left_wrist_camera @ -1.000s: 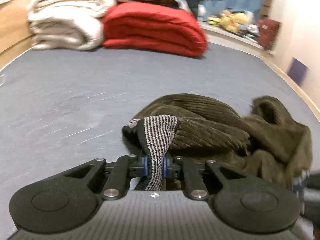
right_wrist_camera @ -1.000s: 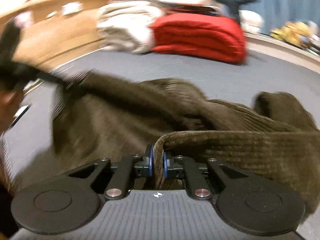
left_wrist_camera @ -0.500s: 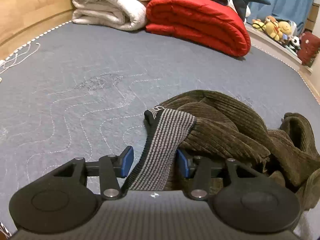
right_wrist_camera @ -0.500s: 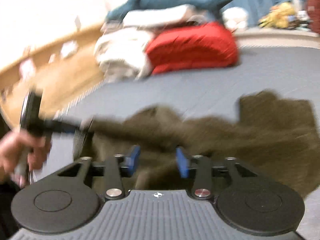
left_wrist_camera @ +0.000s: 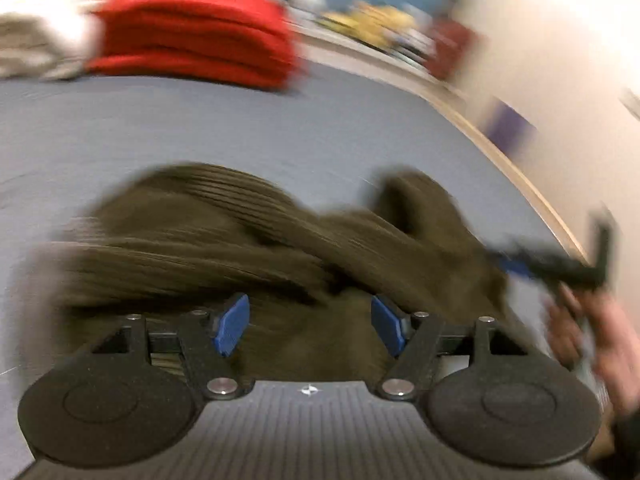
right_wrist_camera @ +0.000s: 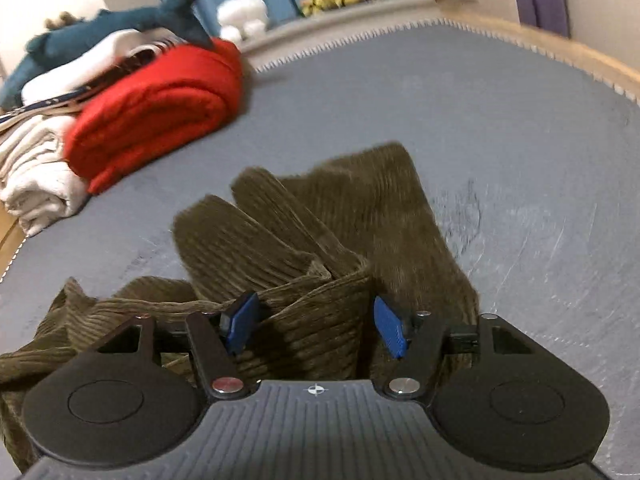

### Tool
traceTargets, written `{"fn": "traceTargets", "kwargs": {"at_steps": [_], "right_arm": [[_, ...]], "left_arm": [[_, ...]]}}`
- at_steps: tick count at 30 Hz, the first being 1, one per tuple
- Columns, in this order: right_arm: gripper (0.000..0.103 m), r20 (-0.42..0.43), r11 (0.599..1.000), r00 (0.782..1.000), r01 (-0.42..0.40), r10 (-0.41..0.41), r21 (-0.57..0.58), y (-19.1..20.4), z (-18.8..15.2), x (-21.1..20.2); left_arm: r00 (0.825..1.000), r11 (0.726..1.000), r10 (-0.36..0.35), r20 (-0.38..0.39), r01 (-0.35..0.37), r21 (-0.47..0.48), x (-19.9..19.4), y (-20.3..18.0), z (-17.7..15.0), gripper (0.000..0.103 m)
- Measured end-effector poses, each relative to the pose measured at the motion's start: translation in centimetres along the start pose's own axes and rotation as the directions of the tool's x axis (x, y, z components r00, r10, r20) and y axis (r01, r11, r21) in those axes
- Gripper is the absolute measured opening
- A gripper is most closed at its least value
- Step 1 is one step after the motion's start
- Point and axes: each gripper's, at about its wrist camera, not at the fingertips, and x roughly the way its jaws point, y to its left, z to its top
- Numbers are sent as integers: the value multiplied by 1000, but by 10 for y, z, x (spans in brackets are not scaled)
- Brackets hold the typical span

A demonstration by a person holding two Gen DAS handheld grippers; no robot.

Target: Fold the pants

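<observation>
your left gripper (left_wrist_camera: 310, 330) and right gripper (right_wrist_camera: 316, 326) both gape wide with nothing clamped, low in each frame over the crumpled brown corduroy pants (right_wrist_camera: 332, 220) heaped mid-frame on the grey mattress (right_wrist_camera: 500, 128), a folded red blanket (right_wrist_camera: 156, 104) at upper left.

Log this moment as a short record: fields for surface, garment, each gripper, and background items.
surface: grey-blue quilted mattress
garment: brown corduroy pants, crumpled, not folded flat
left gripper: open, jaws apart, pants fabric lying between and beneath them; view motion-blurred
right gripper: open, jaws either side of a raised fold of the pants
background: red folded blanket beside a white folded blanket; plush shark on top of the pile
</observation>
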Motion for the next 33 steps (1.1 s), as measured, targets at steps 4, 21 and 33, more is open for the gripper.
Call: {"fn": "traceTargets", "kwargs": {"at_steps": [4,21,33], "right_arm": [[62,-55,999,998,-24,26,48,3,-6,8],[16,-11,945,976,-211,215,-250,14,-35,-140],[42,-80,877,969,-247,235,-412,-16,-63,-184]], "left_arm": [[989,974,-122,-83,136,181,28,-49,-22,73],[982,868,-164,-93,188,459,4,-64,-38,11],[883,640,-326,-337,469,609,-25,-54,-69,22]]}}
